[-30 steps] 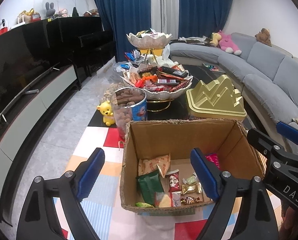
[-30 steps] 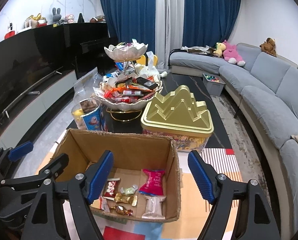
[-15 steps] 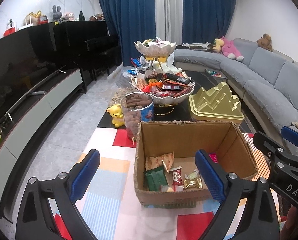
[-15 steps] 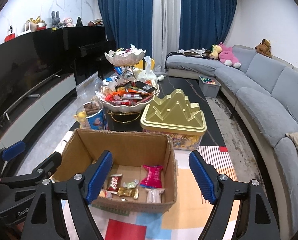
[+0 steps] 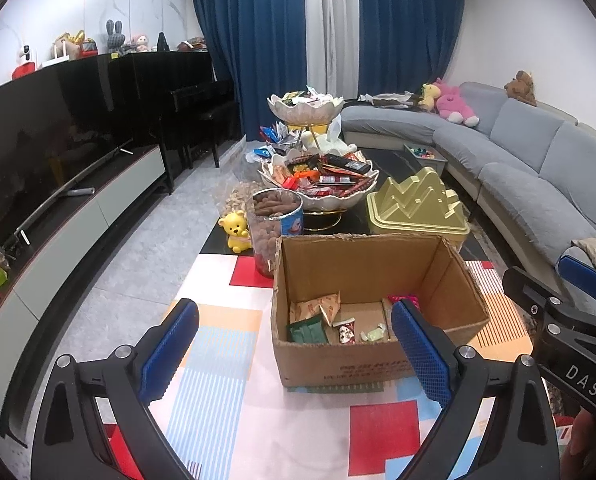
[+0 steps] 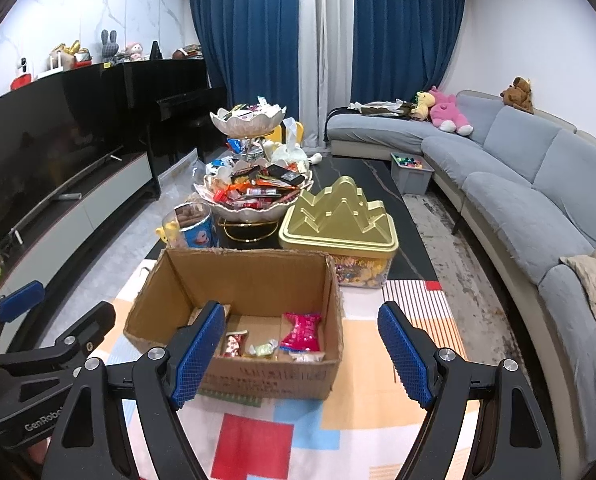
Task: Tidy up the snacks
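Observation:
An open cardboard box stands on the patterned table cover and holds several wrapped snacks, among them a green packet and a pink packet. Behind it a two-tier white bowl stand is piled with snacks. My left gripper is open and empty, in front of and above the box. My right gripper is open and empty, also in front of the box; it shows at the right edge of the left wrist view.
A gold mountain-shaped tin sits behind the box on the right. A clear jar of brown snacks and a yellow bear figure stand behind it on the left. A grey sofa runs along the right, a TV cabinet along the left.
Both grippers have pulled back and up from the box, which now looks smaller and farther. Both stay open and empty.

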